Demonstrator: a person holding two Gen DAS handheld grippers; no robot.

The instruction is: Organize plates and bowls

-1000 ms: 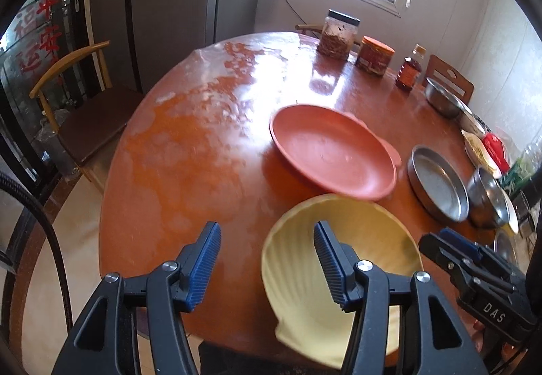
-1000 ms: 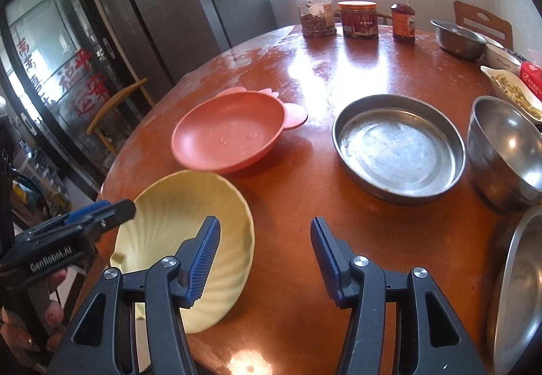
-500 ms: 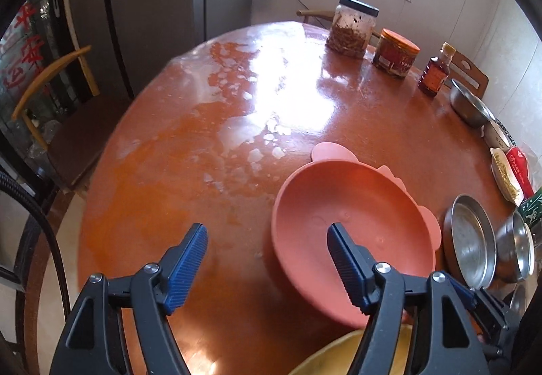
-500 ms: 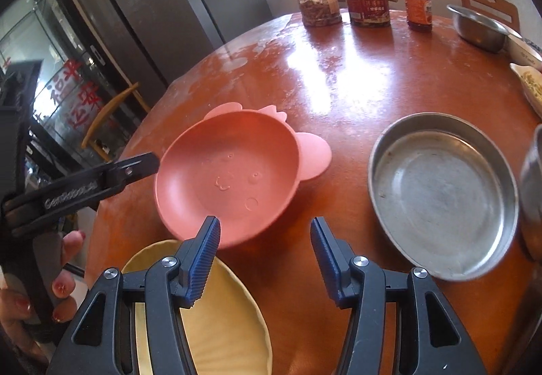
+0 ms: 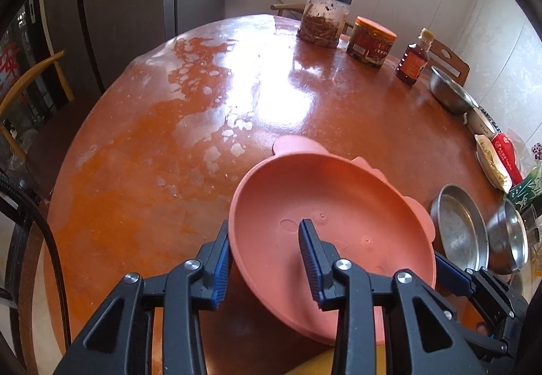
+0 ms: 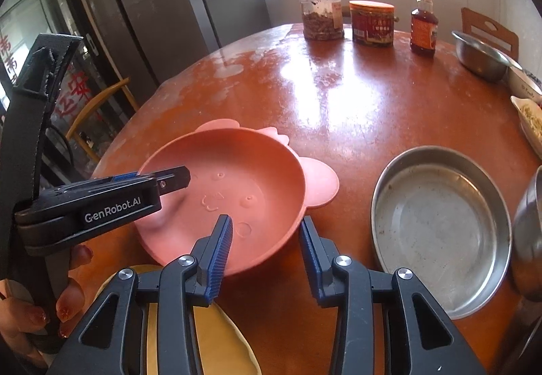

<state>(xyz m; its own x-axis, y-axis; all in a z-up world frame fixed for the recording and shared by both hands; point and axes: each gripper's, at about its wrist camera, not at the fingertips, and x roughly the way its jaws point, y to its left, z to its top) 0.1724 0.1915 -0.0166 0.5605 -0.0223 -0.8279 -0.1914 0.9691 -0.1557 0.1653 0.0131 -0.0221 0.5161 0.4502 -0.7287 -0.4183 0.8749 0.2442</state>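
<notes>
Between the fingers of the left gripper (image 5: 264, 229) sits the near-left rim of the pink bowl (image 5: 338, 205): one blue pad lies against the outside of the wall, the other stands inside the bowl on its slope. These jaws have just been closing and now grasp that rim

Between the fingers of the right gripper (image 6: 266, 222) is the bowl's near-right rim, one pad inside the bowl, the other against the outer edge just below the ear-shaped tab. These jaws too have just been closing, and they clamp the rim

From the right wrist the left gripper shows to the left of the right fingers, reaching over the bowl's left edge with one fingertip inside it; the left hand (image 6: 20, 317) grips its handle at the lower left

The bowl rests on the table (image 6: 355, 97) ahead of both pairs of fingers, held from two sides. Beneath the right fingers, nearer the camera, lies a yellow plate (image 6: 220, 341), partly hidden by the gripper body; whether it touches the bowl I cannot tell

Right of the right fingers, apart from the bowl, sits a steel pan (image 6: 440, 222), with a steel bowl (image 6: 528, 233) beyond it at the frame edge. Far ahead of the fingers, at the table's back edge, stand two jars (image 6: 320, 13) and a bottle (image 6: 423, 26)
</notes>
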